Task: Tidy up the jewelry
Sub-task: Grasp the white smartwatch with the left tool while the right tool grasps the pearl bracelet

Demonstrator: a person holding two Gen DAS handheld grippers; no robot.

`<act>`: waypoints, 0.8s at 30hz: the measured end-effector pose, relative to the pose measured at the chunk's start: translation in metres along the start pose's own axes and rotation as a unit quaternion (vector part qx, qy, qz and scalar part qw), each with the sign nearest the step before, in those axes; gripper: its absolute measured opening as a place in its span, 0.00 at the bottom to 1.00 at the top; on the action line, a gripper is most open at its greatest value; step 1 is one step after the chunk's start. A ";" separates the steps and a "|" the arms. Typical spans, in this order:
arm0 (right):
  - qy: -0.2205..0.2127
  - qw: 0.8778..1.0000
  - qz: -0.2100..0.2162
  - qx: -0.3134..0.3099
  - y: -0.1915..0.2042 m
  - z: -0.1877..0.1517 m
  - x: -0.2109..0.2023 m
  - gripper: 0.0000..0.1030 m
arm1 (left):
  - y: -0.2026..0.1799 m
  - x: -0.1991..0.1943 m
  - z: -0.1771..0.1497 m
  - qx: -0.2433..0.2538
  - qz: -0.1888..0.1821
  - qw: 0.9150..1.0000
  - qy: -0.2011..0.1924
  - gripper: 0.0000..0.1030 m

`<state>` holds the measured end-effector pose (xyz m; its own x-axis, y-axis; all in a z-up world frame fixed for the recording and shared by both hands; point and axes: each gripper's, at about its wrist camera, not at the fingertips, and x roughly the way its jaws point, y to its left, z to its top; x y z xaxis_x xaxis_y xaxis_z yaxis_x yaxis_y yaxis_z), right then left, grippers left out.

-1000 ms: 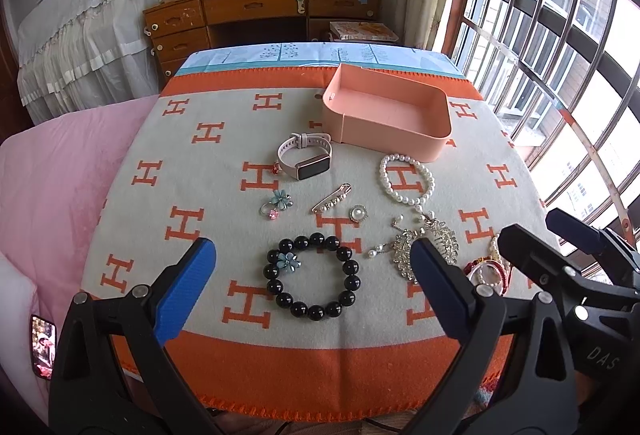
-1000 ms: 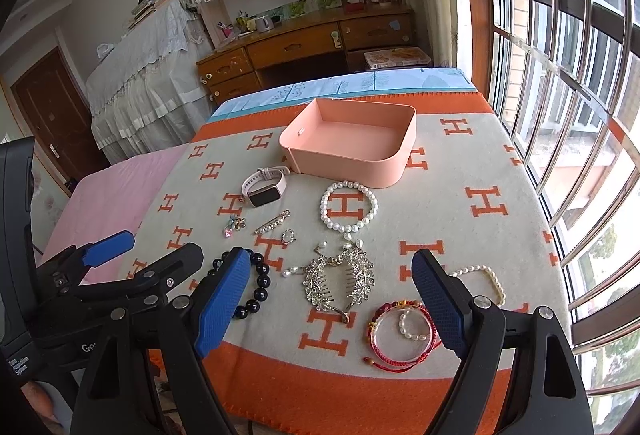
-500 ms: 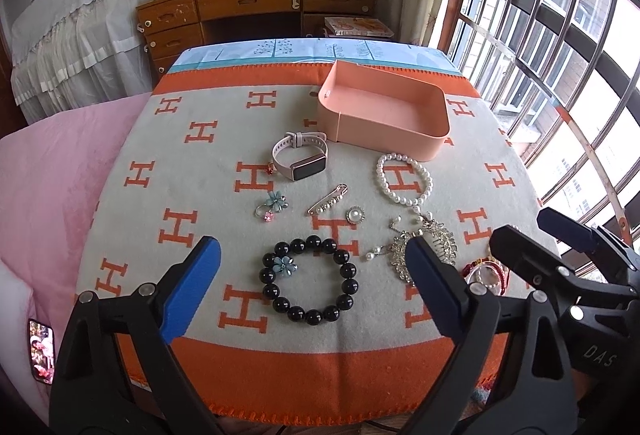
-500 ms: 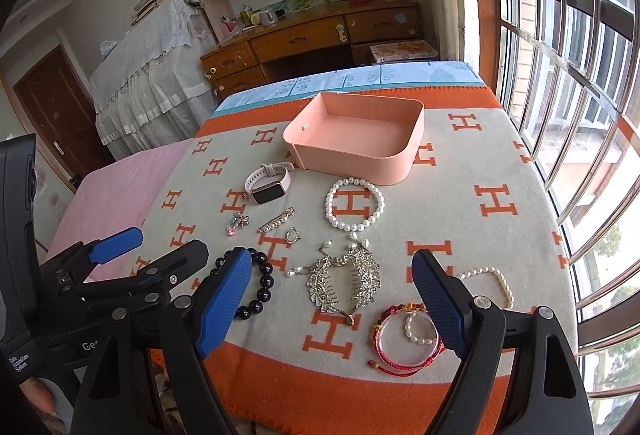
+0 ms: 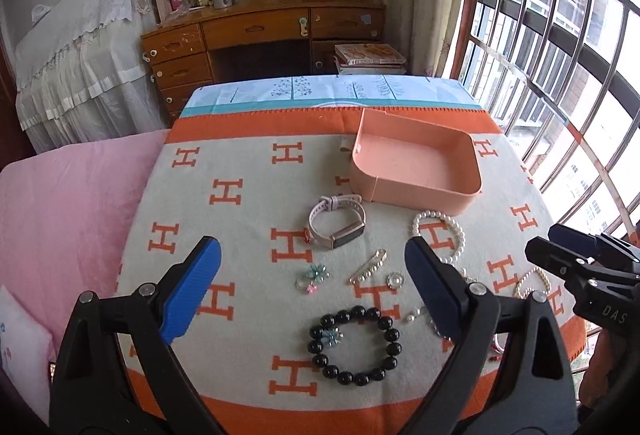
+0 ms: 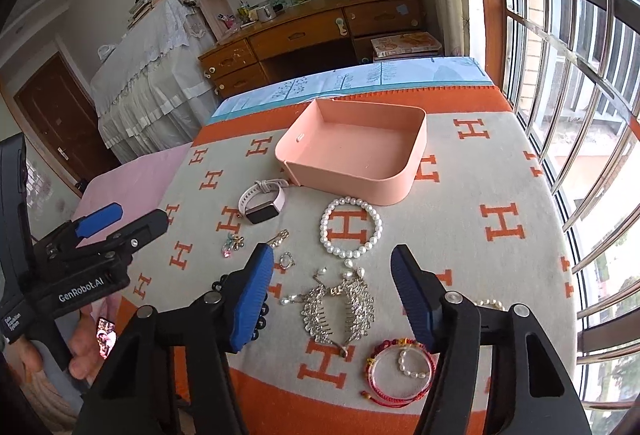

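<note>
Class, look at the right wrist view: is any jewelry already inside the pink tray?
No, the pink tray shows only its bare floor, with nothing lying inside.

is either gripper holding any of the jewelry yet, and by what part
Nothing is held. The left gripper and right gripper are both open above the blanket, with every piece lying loose on it.

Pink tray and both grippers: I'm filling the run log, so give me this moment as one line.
left gripper: open, holding nothing | right gripper: open, above silver hair comb | pink tray: empty | jewelry on blanket
</note>
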<state>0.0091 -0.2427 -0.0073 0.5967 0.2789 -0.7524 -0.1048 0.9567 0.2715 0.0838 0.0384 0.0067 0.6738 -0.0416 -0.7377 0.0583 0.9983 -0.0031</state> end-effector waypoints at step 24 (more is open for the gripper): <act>0.132 0.990 -0.047 0.000 -0.057 0.033 0.153 0.45 | 0.005 0.189 0.038 0.148 -0.077 0.978 0.123 0.69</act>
<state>0.1328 -0.2572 -0.1175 0.3751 0.2012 -0.9049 -0.0597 0.9794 0.1930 0.2394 0.0342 -0.1069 0.4449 -0.1438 -0.8840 0.3805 0.9239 0.0412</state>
